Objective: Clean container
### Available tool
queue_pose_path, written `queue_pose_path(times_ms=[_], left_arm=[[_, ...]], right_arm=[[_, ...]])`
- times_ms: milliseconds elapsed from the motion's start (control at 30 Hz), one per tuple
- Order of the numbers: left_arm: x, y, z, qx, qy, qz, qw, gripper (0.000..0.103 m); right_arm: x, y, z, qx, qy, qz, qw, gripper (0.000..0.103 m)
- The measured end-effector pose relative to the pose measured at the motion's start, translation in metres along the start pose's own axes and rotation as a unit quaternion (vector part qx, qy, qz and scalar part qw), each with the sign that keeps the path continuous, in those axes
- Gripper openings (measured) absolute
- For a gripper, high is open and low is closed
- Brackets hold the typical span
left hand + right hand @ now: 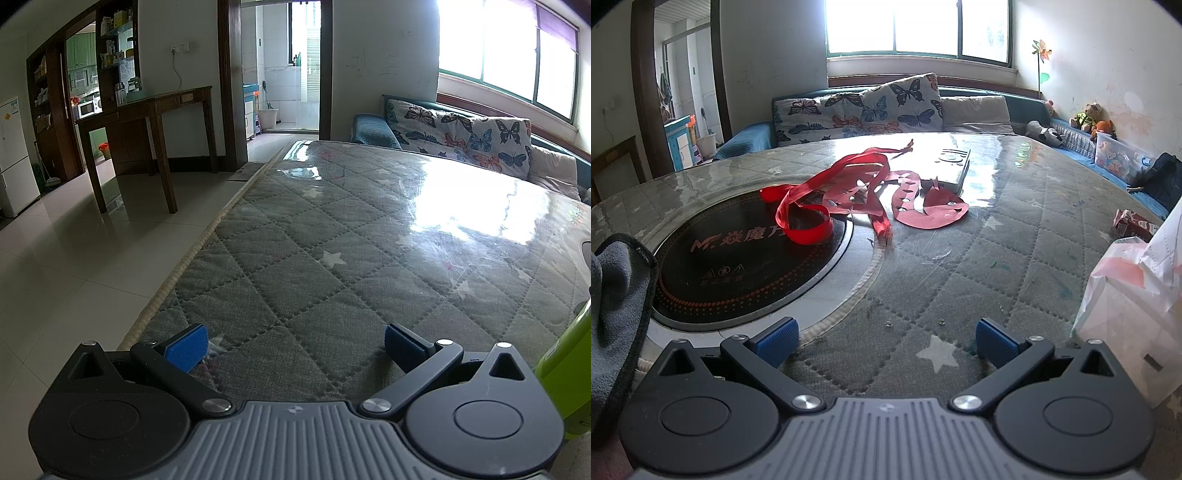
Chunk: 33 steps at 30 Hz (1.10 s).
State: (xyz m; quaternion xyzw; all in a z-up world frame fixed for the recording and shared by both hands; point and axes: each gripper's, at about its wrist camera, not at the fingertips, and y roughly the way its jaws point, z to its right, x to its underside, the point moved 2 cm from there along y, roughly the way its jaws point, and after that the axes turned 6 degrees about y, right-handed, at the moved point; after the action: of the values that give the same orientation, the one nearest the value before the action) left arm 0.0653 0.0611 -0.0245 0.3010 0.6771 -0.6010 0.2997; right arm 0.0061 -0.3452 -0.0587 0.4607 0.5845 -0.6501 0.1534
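My left gripper [295,345] is open over the grey quilted table cover [332,236], with nothing between its blue pads [186,350]. A lime-green container [569,373] shows only at the right edge of the left wrist view, just right of the gripper; its shape is mostly cut off. My right gripper [886,345] is also open and empty, low over the same quilted table [960,266]. A grey cloth [617,321] lies at the left edge of the right wrist view, beside the gripper.
A black round induction hob [738,258] is set into the table, with red ribbon and paper cut-outs [864,192] and a white box [955,164] behind it. White plastic bags [1134,295] crowd the right. A sofa [461,136] stands behind; the table's left edge [207,236] drops to tiled floor.
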Motion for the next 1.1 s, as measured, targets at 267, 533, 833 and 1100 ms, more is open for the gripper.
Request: queue_pose_path(times_ms=[267, 533, 833, 1100], left_arm=[[0.000, 0.000, 0.000, 0.000, 0.000, 0.000, 1.0000, 0.103], [0.000, 0.000, 0.000, 0.000, 0.000, 0.000, 1.0000, 0.103], [0.000, 0.001, 0.000, 0.000, 0.000, 0.000, 1.0000, 0.103], [0.000, 0.000, 0.000, 0.000, 0.000, 0.000, 1.0000, 0.103]], right_arm=[[0.004, -0.004, 0.000, 0.001, 0.001, 0.000, 1.000, 0.103], [0.006, -0.009, 0.003, 0.001, 0.002, 0.000, 1.000, 0.103], [0.006, -0.009, 0.002, 0.002, 0.001, 0.000, 1.000, 0.103], [0.007, -0.010, 0.002, 0.002, 0.001, 0.000, 1.000, 0.103]])
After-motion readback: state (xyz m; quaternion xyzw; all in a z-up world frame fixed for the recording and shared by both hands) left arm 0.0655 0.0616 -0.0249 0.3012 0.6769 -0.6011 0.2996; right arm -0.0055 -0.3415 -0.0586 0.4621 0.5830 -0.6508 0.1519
